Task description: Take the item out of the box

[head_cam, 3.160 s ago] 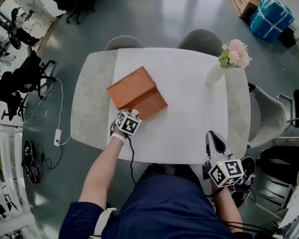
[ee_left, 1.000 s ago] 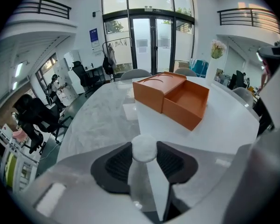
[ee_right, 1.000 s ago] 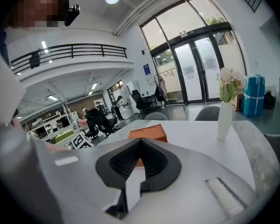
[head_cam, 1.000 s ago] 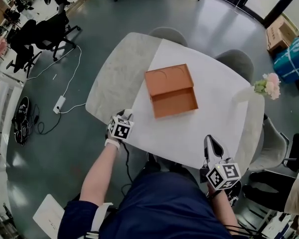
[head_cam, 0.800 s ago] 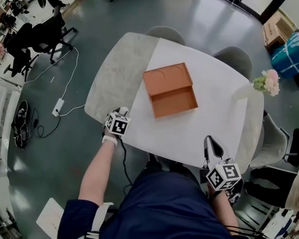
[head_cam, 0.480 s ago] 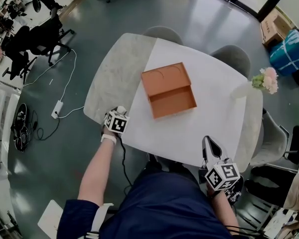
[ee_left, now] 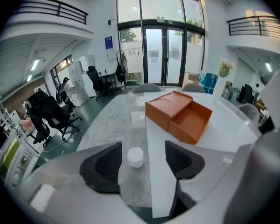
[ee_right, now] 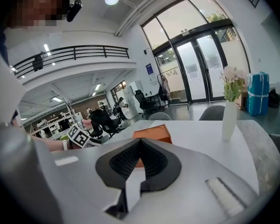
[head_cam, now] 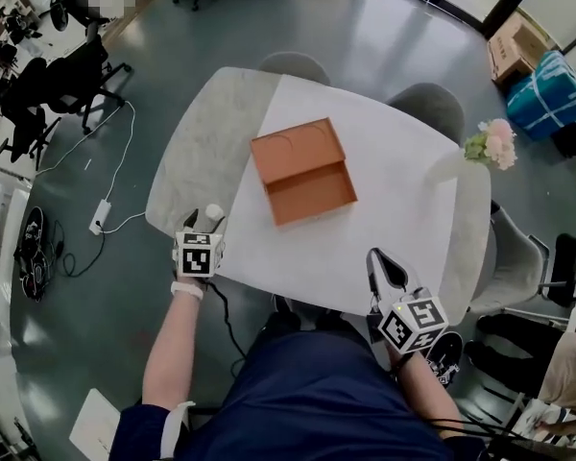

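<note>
An open-plan office is indicated by black swivel chairs [ee_left: 49,118] gathered near desks, tall glass entrance doors [ee_left: 161,55], a railed upper gallery [ee_left: 51,6] and a pale meeting table [head_cam: 394,209] set on bare grey flooring.

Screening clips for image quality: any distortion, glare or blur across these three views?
Head view: wide-angle bending curves the table edges; even light, orange box sharp. Left gripper view: strong fisheye with dark corners, glass doors washed out, small white item crisp. Right gripper view: same dark corners, windows glaring, vase clear.
</note>
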Demonstrator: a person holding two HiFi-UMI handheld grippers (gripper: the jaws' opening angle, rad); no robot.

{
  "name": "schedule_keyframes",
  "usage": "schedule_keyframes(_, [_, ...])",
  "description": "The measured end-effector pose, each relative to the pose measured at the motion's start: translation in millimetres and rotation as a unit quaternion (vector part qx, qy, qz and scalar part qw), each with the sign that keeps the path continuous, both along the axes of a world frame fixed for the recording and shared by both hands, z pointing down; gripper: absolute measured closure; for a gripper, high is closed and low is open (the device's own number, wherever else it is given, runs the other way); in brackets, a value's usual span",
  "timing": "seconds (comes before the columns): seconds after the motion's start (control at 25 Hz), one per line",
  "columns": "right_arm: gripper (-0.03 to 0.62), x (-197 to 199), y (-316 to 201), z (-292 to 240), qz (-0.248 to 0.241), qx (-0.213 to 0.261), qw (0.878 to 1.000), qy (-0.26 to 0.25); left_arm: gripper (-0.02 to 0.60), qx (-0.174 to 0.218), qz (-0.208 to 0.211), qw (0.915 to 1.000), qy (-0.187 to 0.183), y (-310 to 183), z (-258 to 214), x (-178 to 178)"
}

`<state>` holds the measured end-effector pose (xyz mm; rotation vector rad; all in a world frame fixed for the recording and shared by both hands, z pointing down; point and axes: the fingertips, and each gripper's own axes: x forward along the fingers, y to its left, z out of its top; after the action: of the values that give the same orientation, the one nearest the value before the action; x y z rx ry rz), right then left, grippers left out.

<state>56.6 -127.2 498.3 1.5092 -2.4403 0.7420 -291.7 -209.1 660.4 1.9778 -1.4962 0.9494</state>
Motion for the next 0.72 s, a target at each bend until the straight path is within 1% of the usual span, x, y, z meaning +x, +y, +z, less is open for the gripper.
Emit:
schedule_keyframes(0.08, [0.592, 5.4, -3.4, -4.0, -0.004, 0.005, 1.000, 0.000, 0.278, 0.057, -0.010, 0.9980, 0.028, -0.5, -43.8, 12.5])
schedule_keyframes(0.12, [0.592, 9.0, -5.4, -5.6, -0.005, 0.008, 1.000, -0.001, 0.295, 0.086, -0.013, 0.9952, 0.047, -0.8, -65.8, 20.7])
schedule_keyframes(0.16, [0.592, 12.7, -7.9, -7.3, -0.006, 0.011, 1.000, -0.001, 0.331, 0.112, -0.015, 0.9912, 0.069, -0.8, -87.4, 30.0])
schedule_keyframes(0.28, [0.592, 22.7, -17.7, -14.2, -0.007, 0.024, 1.000, 0.001, 0.429, 0.175, -0.012, 0.9753, 0.135, 4.4, -148.2, 62.9])
schedule_keyframes(0.36, [0.592, 29.5, -27.4, -23.9, -0.002, 0.043, 0.999, 0.008, 0.488, 0.215, 0.005, 0.9631, 0.161, 12.5, -186.3, 88.3])
schedule_keyframes(0.4, [0.592, 32.9, -33.6, -31.5, 0.003, 0.057, 0.998, 0.014, 0.504, 0.236, 0.016, 0.9567, 0.169, 16.9, -204.3, 101.1])
schedule_keyframes(0.44, [0.592, 35.6, -40.6, -41.2, 0.007, 0.075, 0.997, 0.018, 0.531, 0.258, 0.025, 0.9505, 0.171, 20.9, -221.3, 112.8])
schedule_keyframes(0.52, [0.592, 37.7, -55.1, -66.8, 0.011, 0.122, 0.992, 0.016, 0.572, 0.301, 0.040, 0.9391, 0.160, 25.8, -251.0, 131.7])
schedule_keyframes(0.6, [0.592, 36.0, -65.5, -98.7, 0.006, 0.181, 0.983, 0.001, 0.578, 0.338, 0.049, 0.9293, 0.141, 27.3, -273.8, 145.2])
schedule_keyframes(0.68, [0.592, 31.5, -68.8, -129.3, -0.010, 0.238, 0.971, -0.014, 0.578, 0.359, 0.047, 0.9225, 0.132, 27.9, -289.9, 152.3])
schedule_keyframes(0.72, [0.593, 28.8, -68.8, -141.0, -0.020, 0.259, 0.966, -0.015, 0.578, 0.367, 0.043, 0.9198, 0.132, 28.6, -296.6, 153.3])
